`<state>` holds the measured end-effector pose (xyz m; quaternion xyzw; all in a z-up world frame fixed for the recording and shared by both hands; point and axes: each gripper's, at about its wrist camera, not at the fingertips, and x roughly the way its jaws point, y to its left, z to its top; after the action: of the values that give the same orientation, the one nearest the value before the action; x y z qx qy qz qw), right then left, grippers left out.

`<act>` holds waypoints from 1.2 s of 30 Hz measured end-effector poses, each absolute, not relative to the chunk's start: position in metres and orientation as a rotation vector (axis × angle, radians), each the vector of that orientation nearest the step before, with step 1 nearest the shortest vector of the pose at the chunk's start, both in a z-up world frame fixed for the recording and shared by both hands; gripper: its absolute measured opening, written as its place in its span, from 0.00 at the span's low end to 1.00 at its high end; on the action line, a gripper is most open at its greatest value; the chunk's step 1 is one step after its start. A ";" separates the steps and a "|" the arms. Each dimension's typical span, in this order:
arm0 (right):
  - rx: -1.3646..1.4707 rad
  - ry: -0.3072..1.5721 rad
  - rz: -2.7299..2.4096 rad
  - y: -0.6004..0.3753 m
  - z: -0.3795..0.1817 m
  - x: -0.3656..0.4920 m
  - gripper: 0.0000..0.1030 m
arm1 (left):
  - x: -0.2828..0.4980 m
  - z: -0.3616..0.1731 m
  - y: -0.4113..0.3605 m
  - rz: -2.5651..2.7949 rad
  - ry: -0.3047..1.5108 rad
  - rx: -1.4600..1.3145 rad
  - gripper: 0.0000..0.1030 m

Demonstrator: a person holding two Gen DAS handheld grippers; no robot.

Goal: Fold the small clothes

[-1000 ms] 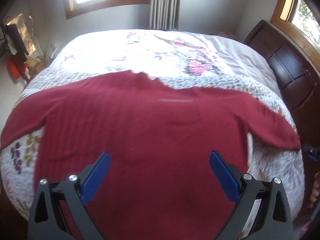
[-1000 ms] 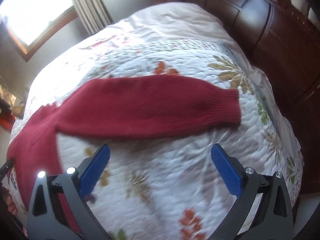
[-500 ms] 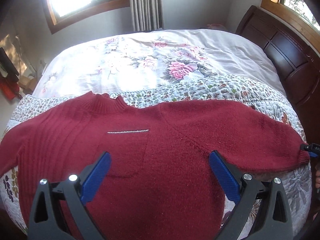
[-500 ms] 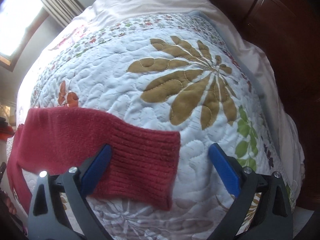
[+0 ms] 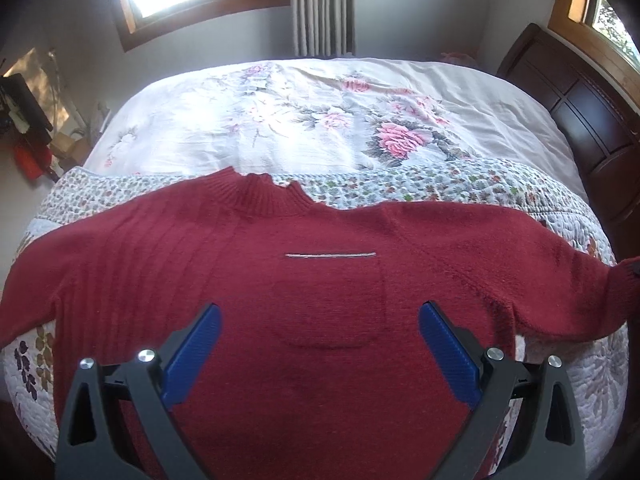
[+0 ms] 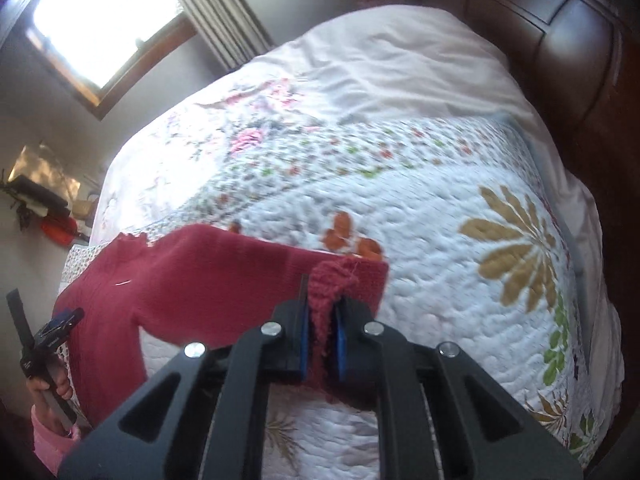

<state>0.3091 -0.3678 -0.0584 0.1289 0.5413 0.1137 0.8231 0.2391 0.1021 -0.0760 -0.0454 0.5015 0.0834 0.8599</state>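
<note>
A dark red knitted sweater lies spread flat on the quilted bed, collar away from me, sleeves out to both sides. My left gripper hovers open above the sweater's lower chest, blue pads wide apart, nothing between them. In the right wrist view my right gripper is shut on the cuff of the sweater's right sleeve, bunched red knit pinched between the blue pads and lifted slightly off the quilt. The left gripper shows at the far left there, held by a hand.
The bed carries a white floral quilt and a rose-print cover beyond it. A dark wooden headboard stands at the right. Windows and a curtain are behind; clutter on a stand sits at the far left.
My right gripper has closed on the sleeve cuff, which it was open over half a second ago, and raised it. The left gripper's view has shifted slightly, staying open over the sweater.
</note>
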 end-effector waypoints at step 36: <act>0.195 1.259 0.595 -0.160 -0.070 0.323 0.34 | 0.237 -0.086 0.111 0.025 1.139 -0.232 0.96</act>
<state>0.3226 -0.1599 -0.0704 0.0899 0.5790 0.2738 0.7627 0.2366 0.1112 -0.0862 -0.1095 0.5379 0.0119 0.8358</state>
